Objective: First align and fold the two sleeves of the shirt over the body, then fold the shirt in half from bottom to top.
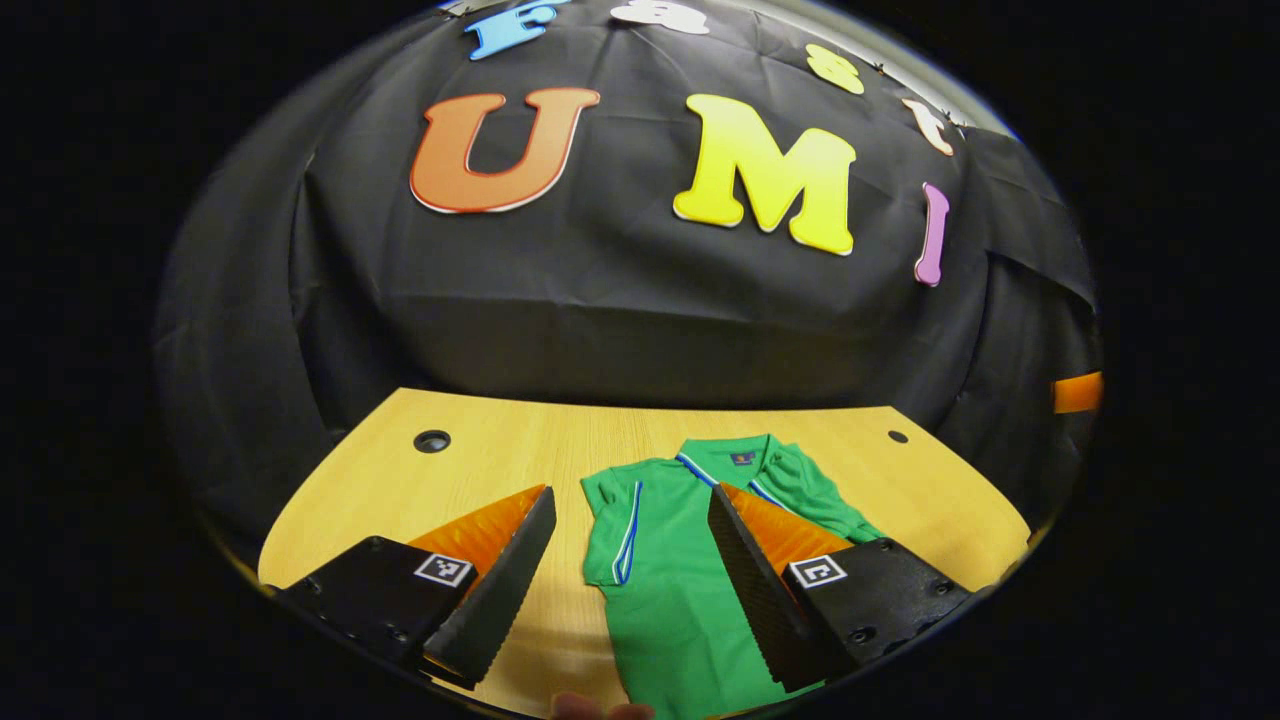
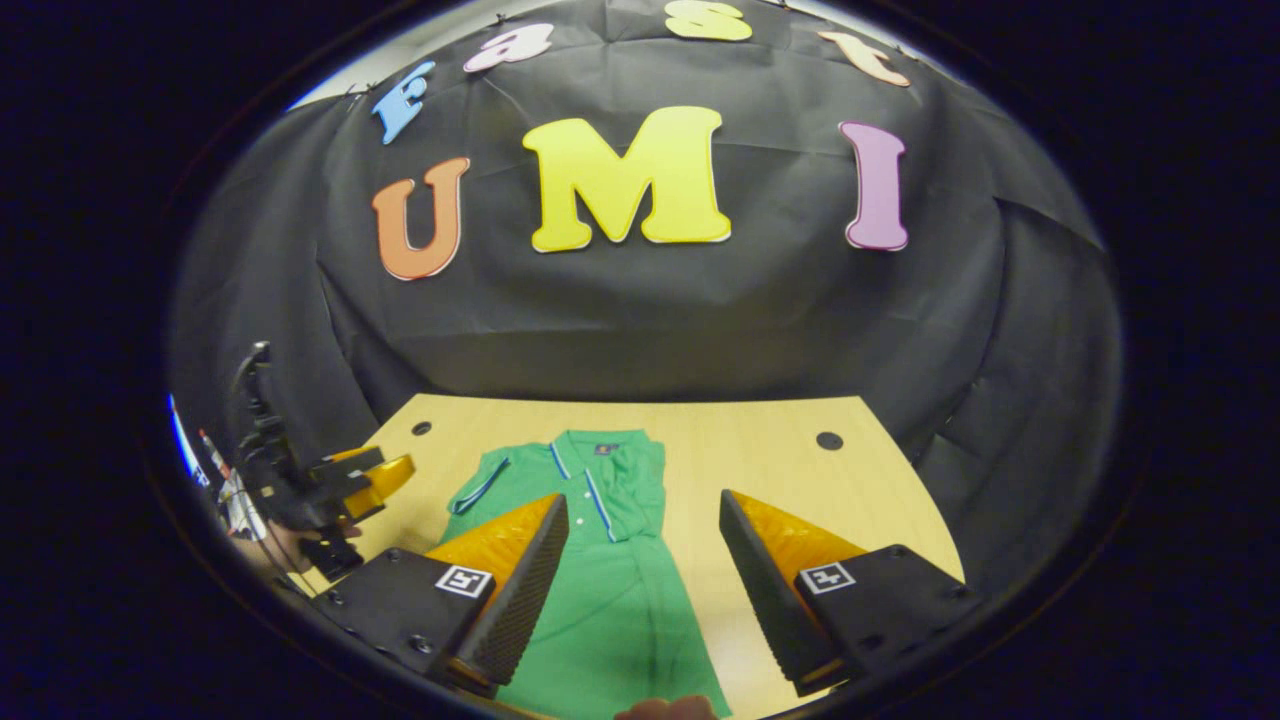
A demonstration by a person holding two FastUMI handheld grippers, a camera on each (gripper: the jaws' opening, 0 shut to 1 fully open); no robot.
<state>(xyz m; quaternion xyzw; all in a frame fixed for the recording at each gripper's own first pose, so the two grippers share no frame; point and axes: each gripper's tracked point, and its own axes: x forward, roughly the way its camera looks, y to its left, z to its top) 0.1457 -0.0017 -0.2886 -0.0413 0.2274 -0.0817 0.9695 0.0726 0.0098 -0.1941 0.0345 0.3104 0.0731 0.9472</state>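
Jaws on both grippers, left (image 1: 632, 580) and right (image 2: 645, 585), gape wide, holding nothing above the green shirt (image 2: 600, 590) lying flat on the desk (image 2: 790, 460). Sleeves look folded in; next, grab the hem.

Left gripper view: looks from the table's (image 1: 480, 450) near edge, left of the shirt (image 1: 670, 560), low, facing the back wall. Right gripper view: same near edge, right of the shirt (image 2: 610, 600), same heading, similar height. Both share shirt, tabletop (image 2: 760, 450), wall; the right one also catches the left gripper (image 2: 385, 472) at far left.
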